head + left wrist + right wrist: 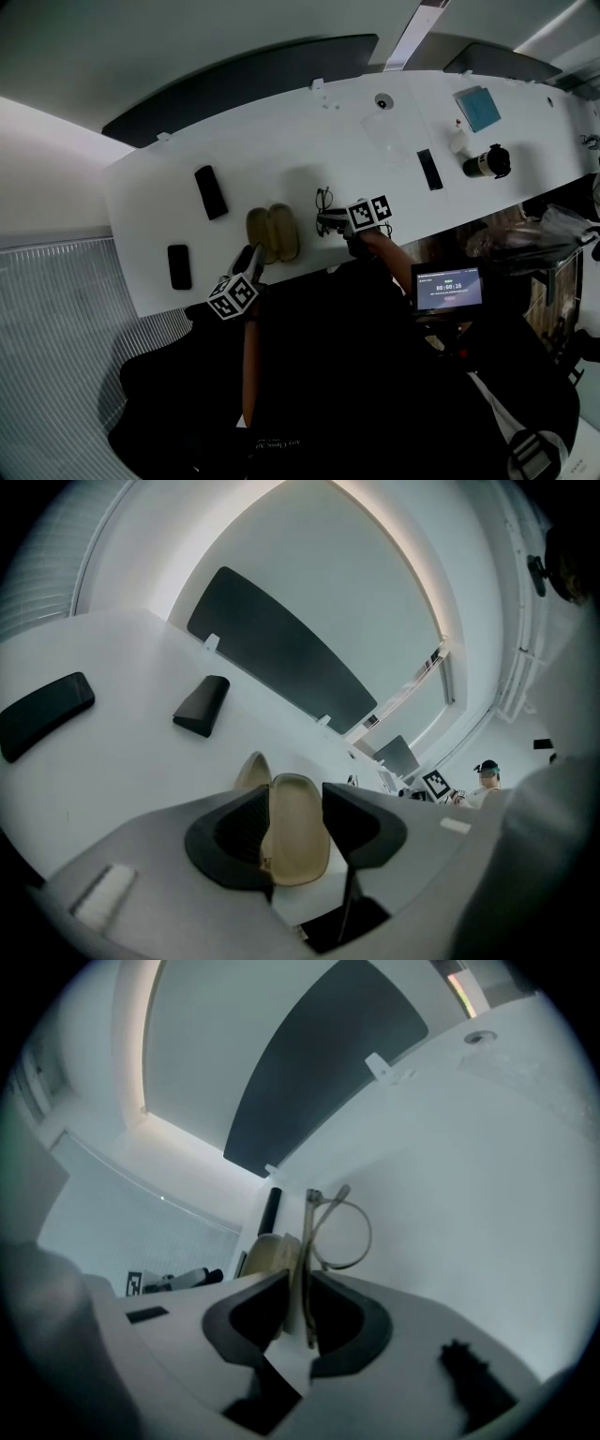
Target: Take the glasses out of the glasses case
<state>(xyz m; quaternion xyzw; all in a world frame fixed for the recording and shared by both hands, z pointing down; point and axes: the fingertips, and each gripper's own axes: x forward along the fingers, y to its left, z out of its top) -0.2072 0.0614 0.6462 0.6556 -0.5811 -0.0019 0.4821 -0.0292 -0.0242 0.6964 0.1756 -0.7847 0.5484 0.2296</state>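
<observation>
A tan glasses case (273, 232) lies opened in two halves on the white table (375, 141). My left gripper (255, 253) reaches it from the near edge. In the left gripper view the jaws (293, 795) are shut on the near half of the case (295, 832). Thin wire-rimmed glasses (324, 199) sit just right of the case. My right gripper (324, 221) is at their near side. In the right gripper view one temple of the glasses (305, 1241) runs between the jaws (300, 1283), with a gap showing at its left; a round lens (343, 1236) stands beyond.
Two black cases (210, 191) (179, 266) lie at the table's left. A flat black slab (429, 169), a dark-capped bottle (487, 162) and a blue pad (478, 106) are at the right. A small screen (449, 288) sits off the near right edge.
</observation>
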